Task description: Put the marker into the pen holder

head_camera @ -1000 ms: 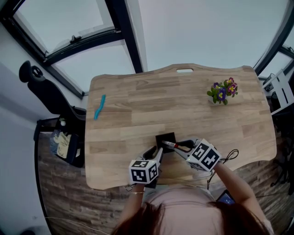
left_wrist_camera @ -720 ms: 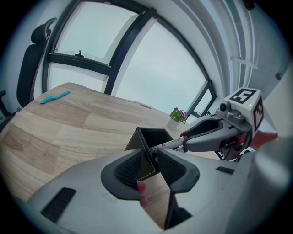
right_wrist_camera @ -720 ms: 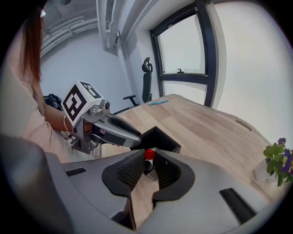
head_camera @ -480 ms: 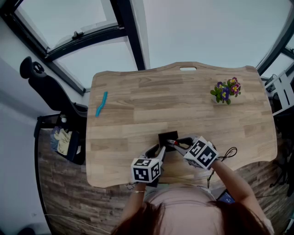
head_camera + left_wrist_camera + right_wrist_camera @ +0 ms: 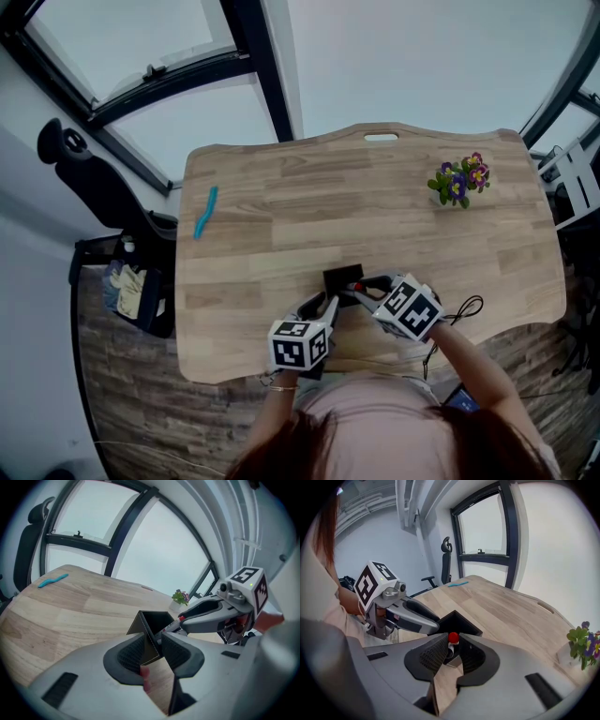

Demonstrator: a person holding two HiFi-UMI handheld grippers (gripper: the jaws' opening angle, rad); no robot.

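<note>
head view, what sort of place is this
Probably an office or a similar workroom: a light wooden desk, a black high-backed office chair at its side, and a large dark-framed window beyond it.

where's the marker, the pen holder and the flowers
marker (image 5: 453, 638): right gripper view, on its red end.
pen holder (image 5: 158, 619): left gripper view, on its dark inner wall.
flowers (image 5: 457, 181): head view, on the purple blooms.

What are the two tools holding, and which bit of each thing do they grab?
The left tool pinches the black pen holder by its near corner wall. The right tool grips the marker near its red end.
</note>
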